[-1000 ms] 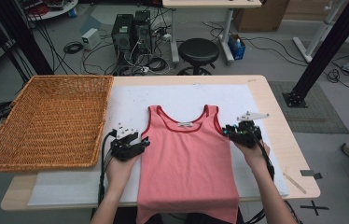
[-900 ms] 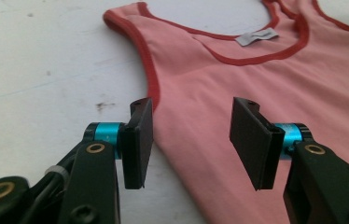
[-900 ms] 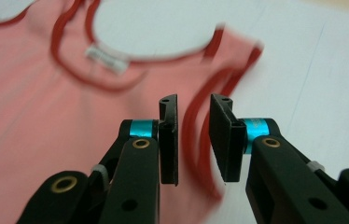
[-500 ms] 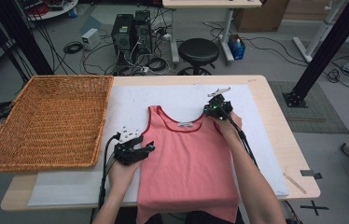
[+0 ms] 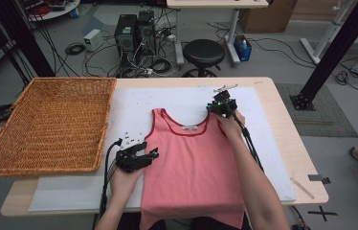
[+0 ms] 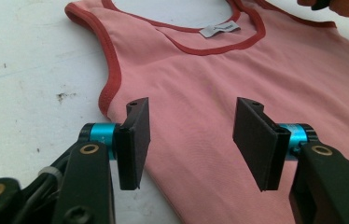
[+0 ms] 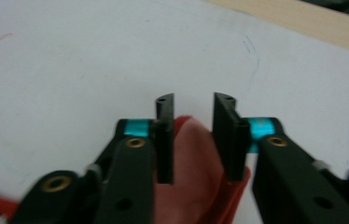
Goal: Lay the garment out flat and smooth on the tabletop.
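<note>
scene: a person sits at a light wooden table [image 5: 282,124] covered by a white mat [image 5: 134,110], holding a two-jaw gripper in each hand.
tank top: a pink sleeveless tank top [image 5: 191,163] with darker red trim lies flat on the mat, neckline away from the person, hem hanging over the near table edge. a small white label [image 6: 219,30] shows inside the back of the neck.
left gripper: the left gripper [image 5: 152,154] sits low beside the left side of the top, just below the armhole. in the left gripper view [image 6: 191,135] its jaws stand wide apart and have just been opening, with pink fabric lying flat beneath the gap and nothing pinched.
right gripper: the right gripper [image 5: 214,106] is at the top's right shoulder strap, at the far end of the garment. in the right gripper view [image 7: 193,140] a raised fold of pink fabric with red trim sits between the jaws. the jaws have just been opening, a gap shows on both sides of the fold, and the pads do not press on it.
arms: both bare forearms come in from the near edge, the right one reaching across the top.
basket: a large, shallow wicker basket [image 5: 48,124] rests on the left end of the table, well apart from the top.
background: a black stool [image 5: 203,52], computer towers [image 5: 134,33] and loose cables are on the floor beyond the table.
</note>
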